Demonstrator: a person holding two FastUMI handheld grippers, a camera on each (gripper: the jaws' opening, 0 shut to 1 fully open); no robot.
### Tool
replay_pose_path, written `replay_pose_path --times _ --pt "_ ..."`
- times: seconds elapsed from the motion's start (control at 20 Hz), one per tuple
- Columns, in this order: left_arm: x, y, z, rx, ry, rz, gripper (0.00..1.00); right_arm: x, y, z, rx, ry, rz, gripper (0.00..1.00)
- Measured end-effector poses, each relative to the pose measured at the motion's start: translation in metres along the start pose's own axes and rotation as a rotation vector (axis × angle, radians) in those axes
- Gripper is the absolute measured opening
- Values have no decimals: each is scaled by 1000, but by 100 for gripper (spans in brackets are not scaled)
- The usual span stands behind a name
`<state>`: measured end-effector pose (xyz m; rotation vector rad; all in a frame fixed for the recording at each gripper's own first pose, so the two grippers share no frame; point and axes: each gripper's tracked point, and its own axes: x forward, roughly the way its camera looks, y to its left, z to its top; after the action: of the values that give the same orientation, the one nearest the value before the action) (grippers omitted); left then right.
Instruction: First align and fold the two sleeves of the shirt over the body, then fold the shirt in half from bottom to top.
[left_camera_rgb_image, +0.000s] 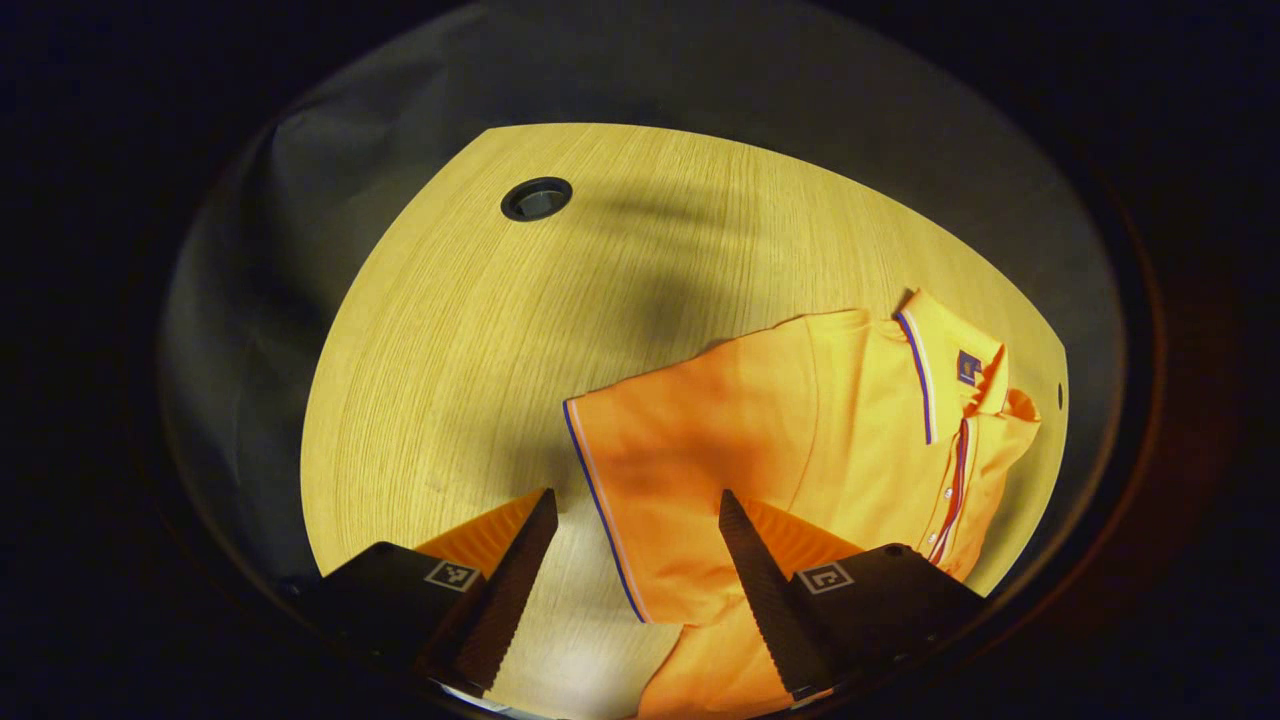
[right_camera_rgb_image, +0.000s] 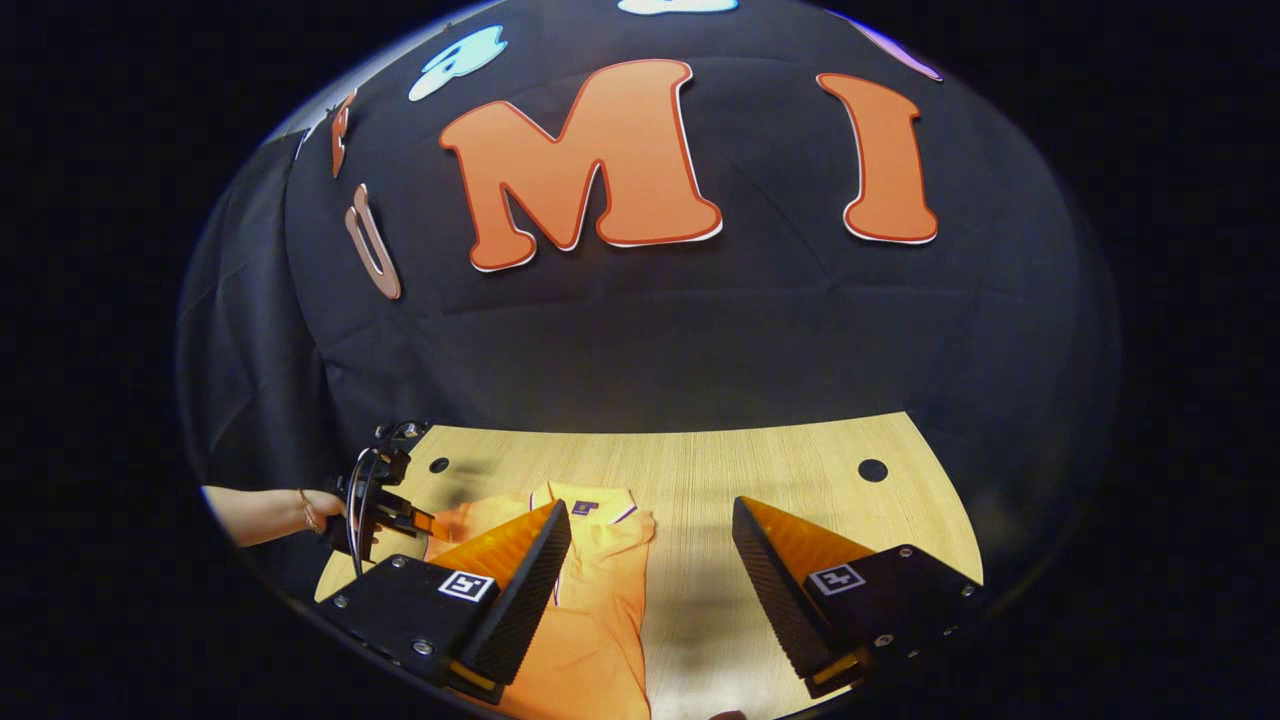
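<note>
An orange polo shirt (left_camera_rgb_image: 800, 430) lies flat on the wooden table (left_camera_rgb_image: 470, 330), its striped collar (left_camera_rgb_image: 925, 370) at the right. One short sleeve (left_camera_rgb_image: 650, 470) spreads toward me, and its blue-trimmed hem runs down between my fingers. My left gripper (left_camera_rgb_image: 635, 500) hovers open just above that hem, one finger over bare table and the other over the sleeve. In the right gripper view the shirt (right_camera_rgb_image: 600, 610) lies below and left of my right gripper (right_camera_rgb_image: 650, 510), which is open and holds nothing. Farther left, a hand (right_camera_rgb_image: 275, 512) holds the left gripper (right_camera_rgb_image: 385, 505) at the shirt's sleeve.
A round cable hole (left_camera_rgb_image: 537, 198) sits in the table at the far left, with another hole (right_camera_rgb_image: 872, 469) at the far right. Dark cloth walls stand close behind the table's back edge (right_camera_rgb_image: 680, 432). Bare wood (right_camera_rgb_image: 720, 480) stretches to the right of the shirt.
</note>
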<state>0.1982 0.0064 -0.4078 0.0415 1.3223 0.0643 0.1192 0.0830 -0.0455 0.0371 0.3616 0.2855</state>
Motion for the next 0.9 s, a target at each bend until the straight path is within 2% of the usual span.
replay_pose_path --times 0.1,0.15,0.2,0.35,0.45,0.5,0.55,0.6,0.7,0.9 --pt "9 1 -10 -11 35 10 95 -3 -7 -1 22 -1 -5 98" --pt "-10 0 -2 -20 1 1 86 -4 -11 -2 35 0 -6 98" --pt "8 -2 -7 -14 18 7 77 -4 -13 -3 47 0 -6 98" --pt "6 -10 -6 -1 3 1 68 -5 -19 -4 68 3 -13 98" --pt "7 -14 -3 34 -4 -11 34 -8 -19 -8 69 7 -10 98" --pt "8 -16 -3 44 -11 -6 11 -8 -18 -10 65 11 -7 98" --pt "6 -20 0 46 -37 -25 10 -8 -17 -11 59 14 -5 98" --pt "5 -27 -2 42 -35 -58 3 -9 -18 -12 52 17 -7 98" --pt "-5 -35 2 8 -68 -100 3 -12 -20 -12 47 18 -8 98" --pt "-60 -41 27 113 -218 -113 3 -17 -23 0 75 -16 8 98"
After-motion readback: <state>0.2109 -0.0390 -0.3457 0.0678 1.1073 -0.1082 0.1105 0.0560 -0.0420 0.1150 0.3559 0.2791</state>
